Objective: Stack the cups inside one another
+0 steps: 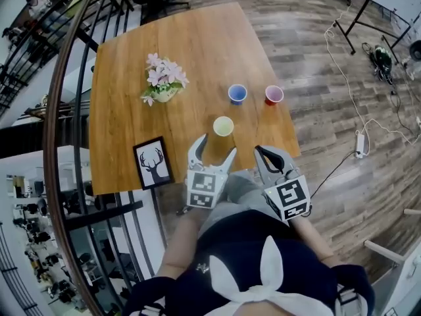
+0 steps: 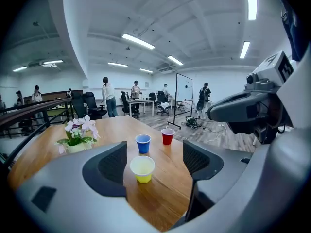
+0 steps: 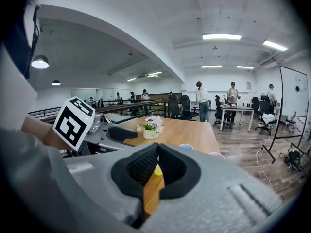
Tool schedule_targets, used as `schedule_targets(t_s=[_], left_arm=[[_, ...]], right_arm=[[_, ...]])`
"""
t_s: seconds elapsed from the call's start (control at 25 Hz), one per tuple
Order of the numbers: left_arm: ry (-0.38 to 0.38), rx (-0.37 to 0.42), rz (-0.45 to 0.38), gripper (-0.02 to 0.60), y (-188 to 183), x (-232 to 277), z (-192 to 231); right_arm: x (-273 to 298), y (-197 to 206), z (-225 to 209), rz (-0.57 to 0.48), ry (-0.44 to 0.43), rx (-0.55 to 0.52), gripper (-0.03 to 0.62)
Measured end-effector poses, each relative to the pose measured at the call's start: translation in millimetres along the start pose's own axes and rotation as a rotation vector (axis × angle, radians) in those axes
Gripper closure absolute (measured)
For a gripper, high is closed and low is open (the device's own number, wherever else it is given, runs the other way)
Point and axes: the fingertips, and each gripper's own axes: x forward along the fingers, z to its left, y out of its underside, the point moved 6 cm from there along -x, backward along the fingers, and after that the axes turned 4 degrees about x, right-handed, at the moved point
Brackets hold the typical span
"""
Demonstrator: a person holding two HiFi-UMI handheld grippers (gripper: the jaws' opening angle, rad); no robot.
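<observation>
Three small cups stand upright and apart on the wooden table (image 1: pixel 131 64): a yellow cup (image 1: pixel 223 126) nearest me, a blue cup (image 1: pixel 237 94) behind it, and a red cup (image 1: pixel 273 95) to the blue one's right. My left gripper (image 1: pixel 217 146) is open just short of the yellow cup (image 2: pixel 142 169), which shows between and beyond its jaws, untouched. The blue cup (image 2: pixel 143 143) and red cup (image 2: pixel 167 136) lie farther on. My right gripper (image 1: pixel 261 151) is shut and empty at the table's near edge. In the right gripper view its jaws (image 3: pixel 155 154) hide most of the yellow cup (image 3: pixel 158 170).
A pot of pink flowers (image 1: pixel 164 83) stands on the table's left half, and a framed deer picture (image 1: pixel 152 163) lies at its near left corner. A dark railing (image 1: pixel 66 110) runs along the left. Cables (image 1: pixel 348 84) trail over the floor on the right.
</observation>
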Motion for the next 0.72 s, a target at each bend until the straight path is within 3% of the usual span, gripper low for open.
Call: schedule_targets(t_s=[0.72], left_arm=[[0.031, -0.045, 0.182, 0.230, 45, 81, 34]], right_arm=[[62, -2, -56, 0.062, -0.010, 0.021, 0.595]])
